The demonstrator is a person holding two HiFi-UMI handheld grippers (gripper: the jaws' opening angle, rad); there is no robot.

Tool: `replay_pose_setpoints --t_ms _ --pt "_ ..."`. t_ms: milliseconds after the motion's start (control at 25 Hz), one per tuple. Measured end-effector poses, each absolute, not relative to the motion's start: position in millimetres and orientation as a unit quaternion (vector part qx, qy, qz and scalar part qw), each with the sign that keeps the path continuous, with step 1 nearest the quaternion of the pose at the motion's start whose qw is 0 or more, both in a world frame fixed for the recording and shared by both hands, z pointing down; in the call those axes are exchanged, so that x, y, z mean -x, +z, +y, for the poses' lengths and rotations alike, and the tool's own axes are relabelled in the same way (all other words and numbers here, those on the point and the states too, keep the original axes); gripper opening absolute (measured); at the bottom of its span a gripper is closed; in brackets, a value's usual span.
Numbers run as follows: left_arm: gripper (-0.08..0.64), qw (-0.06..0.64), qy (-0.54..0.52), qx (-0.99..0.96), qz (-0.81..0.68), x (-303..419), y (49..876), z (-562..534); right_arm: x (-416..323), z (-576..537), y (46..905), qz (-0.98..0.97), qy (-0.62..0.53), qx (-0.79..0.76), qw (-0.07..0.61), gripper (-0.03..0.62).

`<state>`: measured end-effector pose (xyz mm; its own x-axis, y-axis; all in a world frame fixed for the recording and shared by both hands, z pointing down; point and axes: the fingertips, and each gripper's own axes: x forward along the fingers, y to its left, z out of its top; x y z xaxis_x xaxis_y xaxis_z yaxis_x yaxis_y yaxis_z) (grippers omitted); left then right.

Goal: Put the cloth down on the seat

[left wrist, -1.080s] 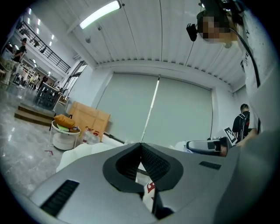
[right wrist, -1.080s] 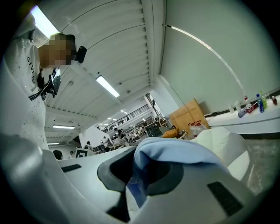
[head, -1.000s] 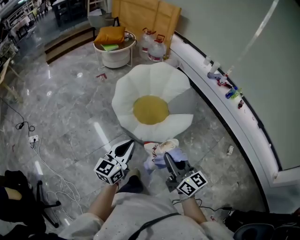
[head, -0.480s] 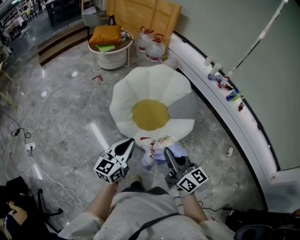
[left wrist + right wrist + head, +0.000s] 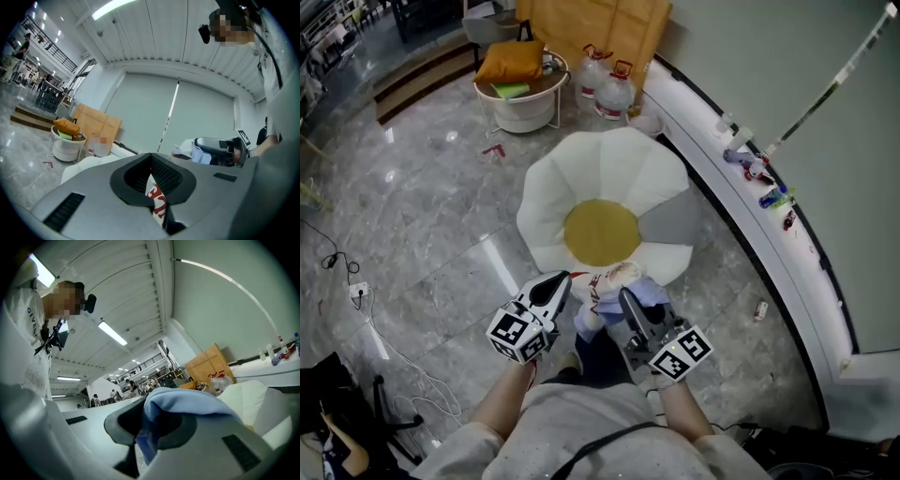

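Both forearms reach forward from the bottom of the head view, the left forearm (image 5: 502, 403) and the right forearm (image 5: 686, 417) roughly parallel and near each other. Each hand carries its tool level, nose toward the seat, with the square-marker cube turned up to the camera.

The left gripper (image 5: 561, 279) has its fingers drawn narrow on the white, red-printed side of a soft bundled cloth (image 5: 609, 283). In the left gripper view a fold with red lettering is pinched deep in the dark throat of the jaws. The right gripper (image 5: 624, 296) clamps the light blue side of the same cloth; in the right gripper view blue fabric fills the gap between its jaws and spills over the upper one.

So the cloth hangs bunched between the two tools, carried off the grey marble floor (image 5: 431, 216). From above it overlaps the near petal of the white flower-shaped padded seat (image 5: 609, 164) with a round yellow centre. Whether it touches that petal cannot be told.

Beyond the seat stand a white round basket (image 5: 525, 112) holding an orange cushion, and two clear water jugs (image 5: 605, 80) against a brown cardboard sheet (image 5: 591, 23)
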<state>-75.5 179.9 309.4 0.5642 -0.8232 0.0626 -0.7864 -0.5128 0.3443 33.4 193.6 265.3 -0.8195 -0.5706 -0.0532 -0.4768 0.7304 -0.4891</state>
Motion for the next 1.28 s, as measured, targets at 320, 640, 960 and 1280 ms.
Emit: replay_pose_setpoints --t_ms 320,640,960,1280 --pt "0.014 0.174 -0.041 -0.858 -0.482 86.2 320.3 117.5 -23.5 140.6 267.7 0.940 -0.239 0.231 0.081 0.060" --pt "0.014 0.185 -0.042 -0.846 -0.498 85.5 338.2 50.6 -26.0 66.1 265.3 0.949 -0.224 0.210 0.077 0.061" --pt "0.014 0.182 -0.042 -0.844 -0.503 76.9 342.1 -8.4 -37.6 0.1 239.3 0.952 -0.206 0.198 0.107 0.060" --pt "0.014 0.172 -0.037 -0.837 -0.517 86.7 348.2 -54.2 -44.8 -66.2 232.9 0.953 -0.184 0.206 0.124 0.061"
